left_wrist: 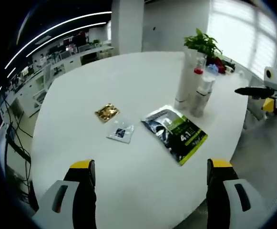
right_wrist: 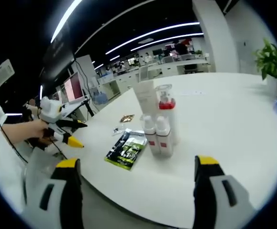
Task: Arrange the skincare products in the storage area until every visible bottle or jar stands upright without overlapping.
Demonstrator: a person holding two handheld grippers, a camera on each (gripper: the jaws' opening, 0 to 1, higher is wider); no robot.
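Observation:
Several white skincare bottles stand upright in a tight cluster on the far right of the round white table. In the right gripper view they are a tall tube, a pump bottle with a red collar and two short bottles. A green and black pouch lies flat beside them. My left gripper hovers open over the near table edge; a hand holds it at the left. My right gripper is open and short of the bottles, off the table's right side.
A gold sachet and a small clear sachet lie flat mid-table. A potted plant and small coloured items stand behind the bottles. Office desks lie beyond the table.

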